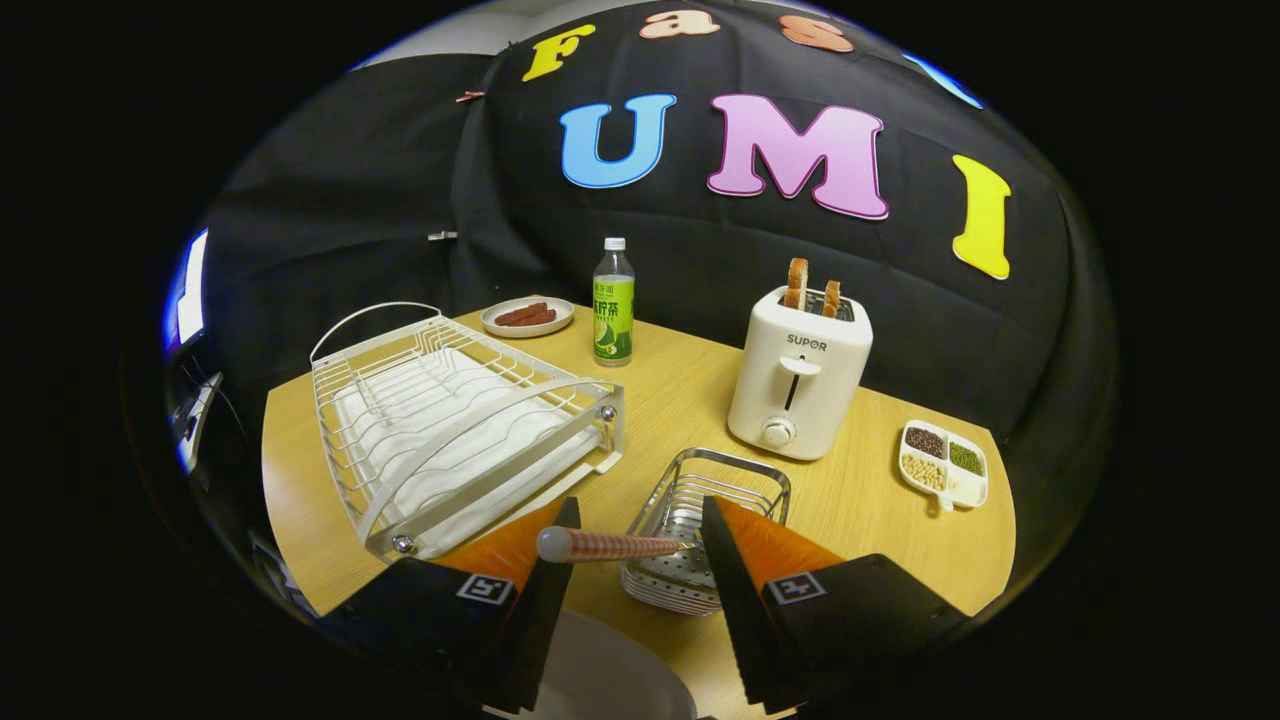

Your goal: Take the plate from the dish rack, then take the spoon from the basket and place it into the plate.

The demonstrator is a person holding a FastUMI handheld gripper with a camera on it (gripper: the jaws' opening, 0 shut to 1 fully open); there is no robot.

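Note:
My gripper (640, 520) is open, its fingers set wide apart above the near end of the wooden table (880, 500). A spoon with a ribbed handle (610, 546) lies crosswise in the gap between the fingertips. Its rounded end overlaps the left finger (545, 580), and its other end runs toward the wire basket (735, 478) just ahead; the spoon's bowl is hidden. Neither finger presses on it. Low between the fingers, part of a white plate (610, 670) rests on the table. The white dish rack (450, 425) stands ahead to the left with no dishes in it.
A white toaster (800, 385) holding two bread slices stands beyond the basket. A green bottle (614, 305) and a small dish of brown food (527, 316) sit at the back. A divided dish of beans (943, 462) is at the right.

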